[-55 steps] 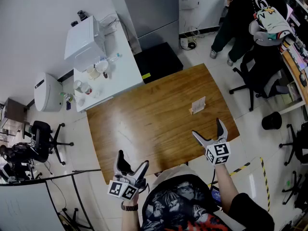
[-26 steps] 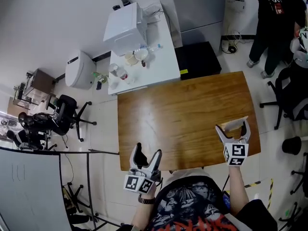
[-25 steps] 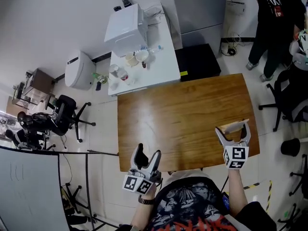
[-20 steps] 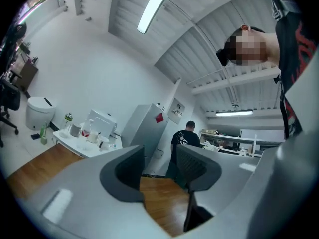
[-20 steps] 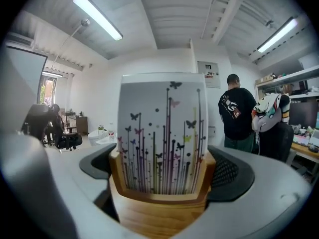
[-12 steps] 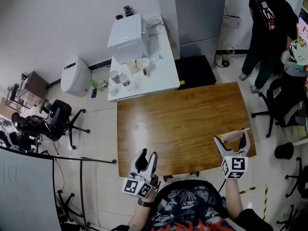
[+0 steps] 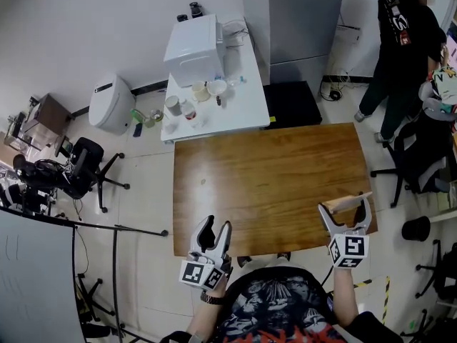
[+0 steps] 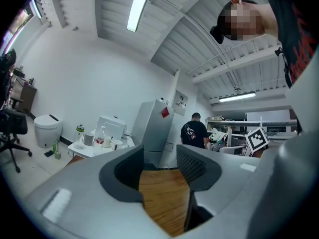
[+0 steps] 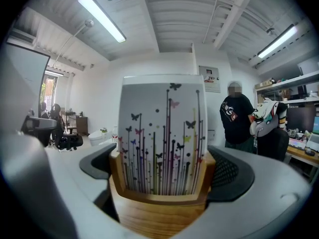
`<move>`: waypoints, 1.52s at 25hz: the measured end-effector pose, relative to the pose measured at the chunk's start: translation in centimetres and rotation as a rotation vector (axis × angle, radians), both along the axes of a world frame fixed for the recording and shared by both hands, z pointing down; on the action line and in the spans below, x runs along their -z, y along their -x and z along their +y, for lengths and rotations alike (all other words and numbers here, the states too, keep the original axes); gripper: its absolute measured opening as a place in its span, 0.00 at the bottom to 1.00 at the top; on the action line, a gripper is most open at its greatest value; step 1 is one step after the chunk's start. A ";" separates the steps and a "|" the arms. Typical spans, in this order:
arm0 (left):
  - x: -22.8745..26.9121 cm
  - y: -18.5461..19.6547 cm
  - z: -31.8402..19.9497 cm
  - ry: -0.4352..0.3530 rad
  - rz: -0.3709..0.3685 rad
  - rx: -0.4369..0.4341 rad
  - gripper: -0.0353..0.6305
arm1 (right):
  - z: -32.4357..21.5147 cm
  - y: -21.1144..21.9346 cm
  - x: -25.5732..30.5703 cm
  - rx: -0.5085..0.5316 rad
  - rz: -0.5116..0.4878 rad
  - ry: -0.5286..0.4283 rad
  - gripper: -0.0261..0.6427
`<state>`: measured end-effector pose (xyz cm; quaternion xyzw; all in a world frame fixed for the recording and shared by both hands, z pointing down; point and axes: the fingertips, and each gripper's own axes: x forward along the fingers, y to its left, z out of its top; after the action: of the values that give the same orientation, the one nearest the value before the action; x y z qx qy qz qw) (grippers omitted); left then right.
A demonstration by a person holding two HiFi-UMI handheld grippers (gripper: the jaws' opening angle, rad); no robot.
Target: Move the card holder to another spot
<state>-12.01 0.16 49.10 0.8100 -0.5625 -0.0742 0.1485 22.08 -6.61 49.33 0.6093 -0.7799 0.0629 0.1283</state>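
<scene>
The card holder point(image 7: 347, 203), a small wooden stand with a white butterfly-print card point(image 9: 162, 128) in it, sits between the jaws of my right gripper point(image 7: 346, 211), which is shut on it. It is held over the front right corner of the wooden table point(image 7: 264, 177). In the right gripper view the wooden base point(image 9: 159, 210) fills the gap between both pads. My left gripper point(image 7: 216, 228) hovers at the table's front edge, shut, with nothing in it; in the left gripper view only the tabletop point(image 8: 162, 198) shows between its fingers.
A white side table point(image 7: 228, 109) with cups and a white box point(image 7: 193, 48) stands behind the wooden table. A black box point(image 7: 289, 104) lies on the floor beside it. A person in black point(image 7: 400, 41) stands at the back right, near office chairs point(image 7: 414, 156).
The card holder stood on the table with my right gripper open near it; now that gripper is shut on it. My left gripper's jaws have closed.
</scene>
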 end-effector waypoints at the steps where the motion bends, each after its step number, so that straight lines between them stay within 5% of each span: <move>1: -0.1 0.2 0.1 0.001 0.003 0.006 0.33 | 0.0 0.5 0.0 0.012 -0.001 0.001 0.87; 7: -0.6 2.7 1.6 0.022 0.010 0.071 0.32 | -0.5 6.6 -0.2 0.153 -0.026 0.009 0.87; 12: -1.3 5.5 3.7 0.049 0.018 0.155 0.32 | -1.6 18.3 -4.1 0.392 -0.056 0.029 0.87; 16: -2.3 7.1 6.6 0.105 -0.042 0.190 0.32 | -3.1 30.0 -10.8 0.565 -0.045 0.069 0.87; 23: -4.4 11.0 12.6 0.199 -0.125 0.220 0.32 | -6.1 44.3 -28.0 0.647 0.075 0.287 0.87; 28: -6.3 14.6 14.2 0.255 -0.128 0.244 0.33 | -6.7 45.5 -34.3 0.550 0.125 0.370 0.87; 32: -6.7 14.7 12.3 0.230 -0.113 0.188 0.33 | -5.4 45.0 -34.3 0.602 0.118 0.429 0.87; 38: -7.1 12.0 10.2 0.160 -0.057 0.072 0.33 | -0.9 33.1 -29.3 0.486 0.018 0.471 0.84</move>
<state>-24.00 10.36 56.20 0.7765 -0.5993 -0.0112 0.1940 -10.99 -7.52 78.67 0.3598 -0.8653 0.2035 0.2835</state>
